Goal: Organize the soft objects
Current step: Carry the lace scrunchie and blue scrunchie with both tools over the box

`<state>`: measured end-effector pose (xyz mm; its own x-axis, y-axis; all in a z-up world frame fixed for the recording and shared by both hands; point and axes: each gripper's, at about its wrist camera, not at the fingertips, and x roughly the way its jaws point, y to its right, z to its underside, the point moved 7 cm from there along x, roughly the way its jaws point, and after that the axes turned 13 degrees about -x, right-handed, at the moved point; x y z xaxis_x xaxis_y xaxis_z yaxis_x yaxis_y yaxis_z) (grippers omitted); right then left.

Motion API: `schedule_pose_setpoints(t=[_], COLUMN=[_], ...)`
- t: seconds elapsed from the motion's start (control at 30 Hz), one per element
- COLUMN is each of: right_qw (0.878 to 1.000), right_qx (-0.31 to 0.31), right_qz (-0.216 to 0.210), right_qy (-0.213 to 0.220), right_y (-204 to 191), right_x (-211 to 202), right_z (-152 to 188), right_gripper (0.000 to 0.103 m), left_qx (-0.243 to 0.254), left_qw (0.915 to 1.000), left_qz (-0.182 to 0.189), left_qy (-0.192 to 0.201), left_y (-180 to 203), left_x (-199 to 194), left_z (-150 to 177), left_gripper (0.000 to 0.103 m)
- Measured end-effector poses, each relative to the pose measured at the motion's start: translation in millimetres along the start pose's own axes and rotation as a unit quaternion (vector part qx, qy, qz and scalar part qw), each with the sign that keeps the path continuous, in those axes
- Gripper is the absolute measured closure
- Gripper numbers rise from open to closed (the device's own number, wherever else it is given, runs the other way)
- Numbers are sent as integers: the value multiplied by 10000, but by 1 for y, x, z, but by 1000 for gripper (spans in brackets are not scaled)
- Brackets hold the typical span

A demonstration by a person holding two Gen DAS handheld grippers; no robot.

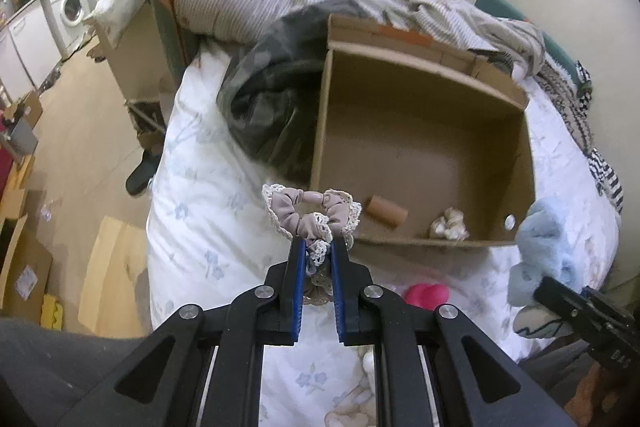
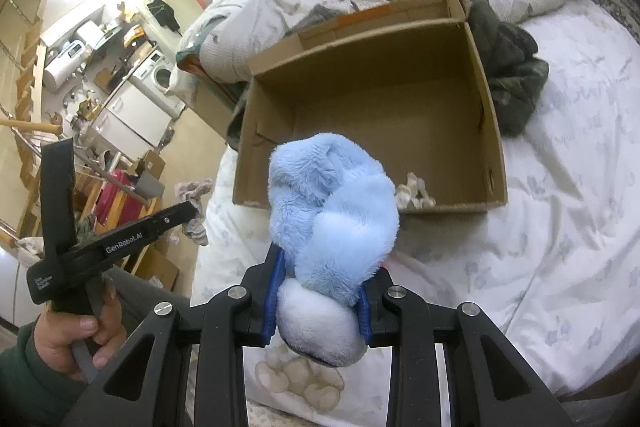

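L tongs [image 1: 319, 251]: closed tight on a scrunchie [image 1: 310, 215], blue pads pinching its lower edge; held above the bed, just short of the box's near-left corner.
Scrunchie: dusty mauve satin, gathered in a ring, cream lace trim round the edge – part hangs down between the pads.
R tongs [image 2: 320, 291]: clamped on a plush slipper [image 2: 332, 223], jaws spread fairly wide by its bulk; held over the bed in front of the box's near wall.
Slipper: pale blue fluffy pile, folded/bunched, whiter patch at the bottom near the pads.
Box [image 1: 420, 243]: open cardboard, on the bed w/ flaps out; inside – a small brown cardboard tube [image 1: 387, 214] & a cream crumpled soft item [image 1: 449, 225] near the front wall.
Bed [image 1: 192, 195]: white sheet w/ faint blue flower print.
Pink object [image 1: 428, 295]: on the sheet below the box, partly hidden.
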<state>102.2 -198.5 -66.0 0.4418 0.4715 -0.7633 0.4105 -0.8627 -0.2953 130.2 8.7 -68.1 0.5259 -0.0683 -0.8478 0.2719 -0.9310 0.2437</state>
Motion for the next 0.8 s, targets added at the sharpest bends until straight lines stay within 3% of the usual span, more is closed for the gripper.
schedule_pose_setpoints(t=[0.33, 0.8], right_qw=[9995, 9996], right_qx=[107, 108], right_qz=[-56, 129], right_qy=[305, 227], right_y=[3, 39], right_x=[-7, 15], right_z=[-41, -96], right_gripper=[71, 71], left_qx=[218, 465], left_qw=[9995, 9984], left_qz=[193, 277], left_qy=[136, 190], left_y=[28, 68], left_x=[-5, 19], left_z=[-37, -75], left_gripper=[92, 92])
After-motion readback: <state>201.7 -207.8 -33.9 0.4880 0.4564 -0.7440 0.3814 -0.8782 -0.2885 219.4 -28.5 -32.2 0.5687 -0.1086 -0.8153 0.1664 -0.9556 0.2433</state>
